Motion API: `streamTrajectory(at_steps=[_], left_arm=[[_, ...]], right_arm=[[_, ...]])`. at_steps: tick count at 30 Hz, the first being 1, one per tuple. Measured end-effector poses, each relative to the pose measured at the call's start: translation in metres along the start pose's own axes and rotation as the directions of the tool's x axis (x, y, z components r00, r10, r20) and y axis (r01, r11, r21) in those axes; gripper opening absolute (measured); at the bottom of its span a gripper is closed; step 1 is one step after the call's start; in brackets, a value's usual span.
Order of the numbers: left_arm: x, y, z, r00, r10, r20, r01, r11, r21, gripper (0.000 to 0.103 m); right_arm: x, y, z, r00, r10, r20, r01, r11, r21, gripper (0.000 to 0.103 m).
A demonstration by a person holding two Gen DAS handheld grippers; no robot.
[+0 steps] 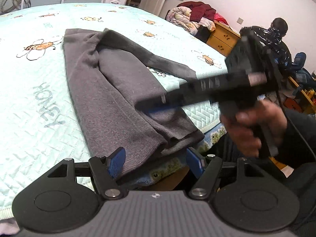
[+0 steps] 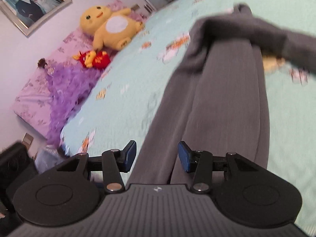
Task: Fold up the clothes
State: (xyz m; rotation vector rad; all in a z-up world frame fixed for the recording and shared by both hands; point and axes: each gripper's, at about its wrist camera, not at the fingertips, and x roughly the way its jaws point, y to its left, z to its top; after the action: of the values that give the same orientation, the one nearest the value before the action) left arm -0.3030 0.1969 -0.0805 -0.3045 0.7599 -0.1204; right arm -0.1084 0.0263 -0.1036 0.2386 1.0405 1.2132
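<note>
I was partway through folding a grey sweater [image 1: 118, 90] on the bed [image 1: 39, 98], as far as I could judge: its body lay doubled lengthwise into a long narrow strip, while one sleeve [image 1: 158, 61] still stretched out sideways across the quilt. My left gripper [image 1: 156, 161] was spread wide, its blue pads on either side of the hem at the bed's edge, holding nothing. My right gripper [image 2: 157, 156] was spread too, hovering over the near end of the strip, empty.

The next move, I reckoned, called for bringing that stray sleeve in over the body, or for pinching the hem and carrying it up toward the collar.

The sweater looked like a thick, soft, ribbed knit, rumpled at the shoulder [image 1: 92, 45], with its hem hanging slightly past the mattress edge.
</note>
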Motion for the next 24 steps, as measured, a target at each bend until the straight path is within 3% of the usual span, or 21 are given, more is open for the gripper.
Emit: streamTrajectory(at_steps=[1,4,6,9,14,17,18,21,24], left_arm=[[-0.001,-0.001,0.0,1.0,0.004,0.003,-0.004,1.0,0.0,0.07],[-0.004,-0.004,0.0,1.0,0.012,0.006,-0.012,1.0,0.005,0.07],[-0.005,-0.005,0.0,1.0,0.017,0.005,-0.017,1.0,0.008,0.07],[-0.006,-0.005,0.0,1.0,0.023,0.007,-0.023,1.0,0.008,0.07],[-0.003,-0.006,0.001,1.0,0.022,0.009,-0.022,1.0,0.003,0.07],[-0.001,-0.009,0.003,1.0,0.011,0.01,-0.011,1.0,0.016,0.07],[0.001,-0.01,0.004,1.0,0.007,0.009,-0.007,1.0,0.021,0.07],[0.008,-0.011,0.009,1.0,0.0,0.008,0.0,0.999,0.035,0.07],[0.016,-0.009,0.014,1.0,-0.001,0.003,0.001,0.999,0.032,0.07]], right_arm=[[0.001,0.0,-0.004,1.0,0.001,-0.009,-0.001,1.0,0.015,0.045],[0.004,0.0,-0.016,0.999,0.004,-0.036,-0.001,0.998,0.059,0.024],[0.006,-0.001,-0.025,0.999,0.006,-0.053,-0.001,0.996,0.088,0.002],[0.009,-0.001,-0.036,0.997,0.011,-0.079,0.0,0.992,0.13,0.002],[0.011,0.005,-0.038,0.997,-0.003,-0.079,0.011,0.995,0.102,0.002],[-0.013,0.017,-0.033,0.997,0.032,0.076,-0.038,0.996,0.075,0.001],[-0.017,0.024,-0.031,0.995,-0.003,0.096,0.0,1.0,0.022,0.001],[0.009,0.016,-0.034,0.99,-0.118,-0.072,0.114,0.992,-0.054,0.002],[0.007,-0.008,-0.044,0.997,-0.042,-0.058,0.048,0.993,0.106,0.005]])
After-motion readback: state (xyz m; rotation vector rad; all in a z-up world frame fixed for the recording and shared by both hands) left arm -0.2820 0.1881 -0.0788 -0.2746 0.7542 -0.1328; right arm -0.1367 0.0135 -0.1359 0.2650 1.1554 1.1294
